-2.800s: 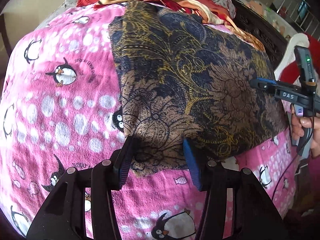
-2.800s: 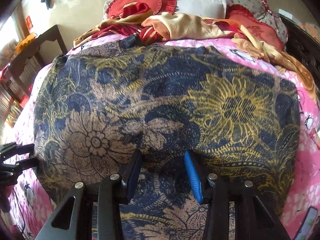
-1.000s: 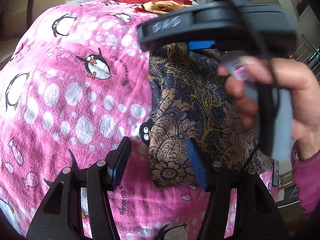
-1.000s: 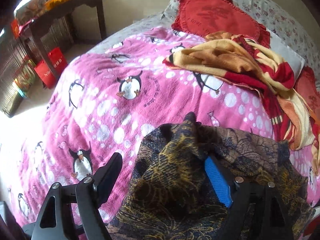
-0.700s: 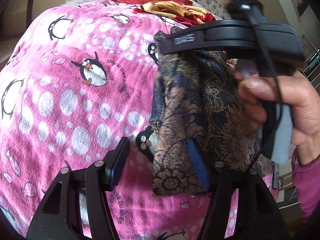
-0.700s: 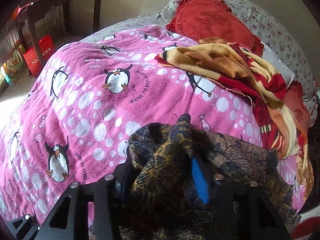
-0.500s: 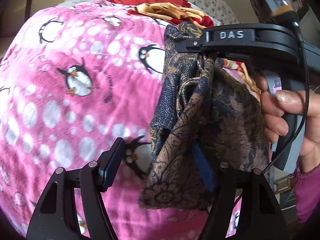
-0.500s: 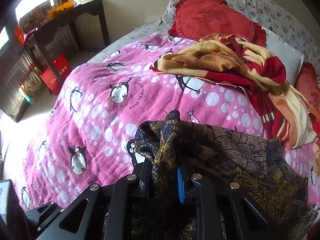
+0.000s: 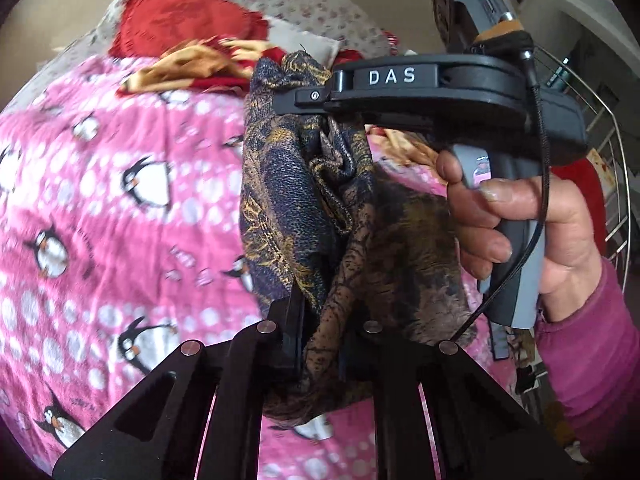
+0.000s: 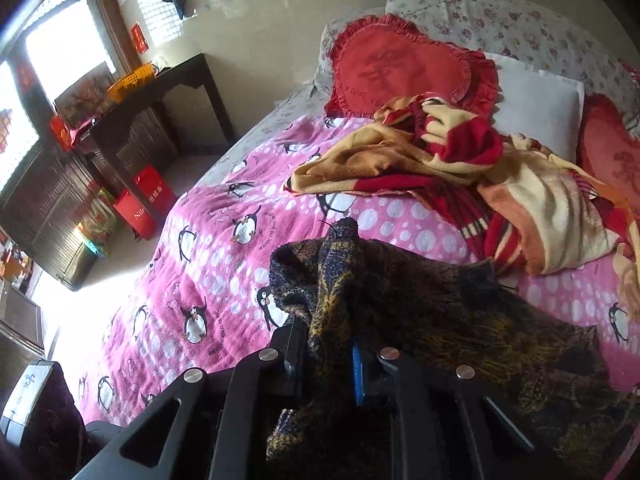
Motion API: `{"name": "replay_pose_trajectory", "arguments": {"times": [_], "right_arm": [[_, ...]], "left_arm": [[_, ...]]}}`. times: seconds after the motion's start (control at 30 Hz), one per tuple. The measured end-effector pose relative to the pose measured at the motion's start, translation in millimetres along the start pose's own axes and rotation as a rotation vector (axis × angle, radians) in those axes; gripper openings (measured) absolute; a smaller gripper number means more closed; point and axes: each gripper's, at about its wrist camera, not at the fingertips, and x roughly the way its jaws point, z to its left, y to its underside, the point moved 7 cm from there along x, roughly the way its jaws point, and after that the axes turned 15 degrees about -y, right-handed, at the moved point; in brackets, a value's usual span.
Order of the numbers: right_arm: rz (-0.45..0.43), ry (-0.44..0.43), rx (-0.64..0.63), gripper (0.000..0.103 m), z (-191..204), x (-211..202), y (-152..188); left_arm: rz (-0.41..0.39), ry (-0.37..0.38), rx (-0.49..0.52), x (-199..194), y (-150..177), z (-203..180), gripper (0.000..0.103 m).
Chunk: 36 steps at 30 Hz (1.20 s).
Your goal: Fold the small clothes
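Left gripper [image 9: 320, 344]: jaws closing, pads already pinched on a bunched fold of the dark floral cloth [image 9: 304, 208], near edge of the garment. Cloth visibly pressed between both black fingers, lower hem hanging just under them.

Right gripper [image 10: 328, 360]: jaws narrow, clamped on another bunch of the same cloth [image 10: 420, 312]; blue pad showing against the fabric on the right finger. Seen from the left wrist view as the black tool body marked DAS [image 9: 400, 92], gripped by the person's right hand [image 9: 532, 236], pink sleeve [image 9: 592, 360] at the wrist. Tip of that tool biting the far top corner of the cloth.

Cloth: navy and brown with gold flower print, lifted off the bed at the two held points, gathered into vertical folds between them. Rest of it draped to the right, trailing onto the pink penguin blanket [image 10: 224, 272].

Far side of bed: crumpled red and yellow blanket [image 10: 460, 168] lying on the pink one, well apart from the held cloth. Behind it, red heart-shaped cushion [image 10: 400, 68] against a floral pillow [image 10: 520, 20]. Dark wooden table [image 10: 152, 104] on the far left, beside the bed.

Left wrist view slightly blurred across the blanket.
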Motion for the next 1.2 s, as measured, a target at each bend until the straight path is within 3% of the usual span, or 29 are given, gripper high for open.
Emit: {"name": "replay_pose_trajectory", "arguments": {"times": [0.13, 0.4, 0.57, 0.73, 0.9, 0.97, 1.0, 1.07, 1.13, 1.2], "right_arm": [[-0.047, 0.014, 0.029, 0.015, -22, -46, 2], [-0.112, 0.097, 0.101, 0.015, -93, -142, 39], [-0.139, 0.138, 0.173, 0.015, -141, -184, 71], [-0.162, 0.160, 0.250, 0.015, -182, -206, 102], [-0.126, 0.178, 0.342, 0.016, -223, -191, 126], [-0.127, 0.211, 0.391, 0.027, -241, -187, 137], [-0.140, 0.250, 0.417, 0.041, -249, -193, 142], [-0.180, 0.283, 0.439, 0.043, -254, -209, 149], [-0.218, 0.286, 0.440, 0.043, -249, -226, 151], [-0.247, 0.247, 0.403, 0.043, -228, -239, 153]], "left_arm": [[-0.004, 0.035, 0.072, 4, -19, -44, 0.010], [0.020, 0.110, 0.257, 34, -20, -157, 0.010], [0.065, 0.128, 0.344, 67, -4, -220, 0.010], [0.093, 0.131, 0.397, 96, 3, -259, 0.010], [0.167, 0.109, 0.407, 123, 10, -274, 0.011], [0.208, 0.126, 0.422, 118, 15, -275, 0.024], [0.211, 0.138, 0.431, 110, 14, -272, 0.035], [0.156, 0.145, 0.445, 85, 19, -254, 0.046], [0.092, 0.093, 0.451, 70, 13, -234, 0.055], [0.062, 0.036, 0.445, 66, 10, -214, 0.056]]}}
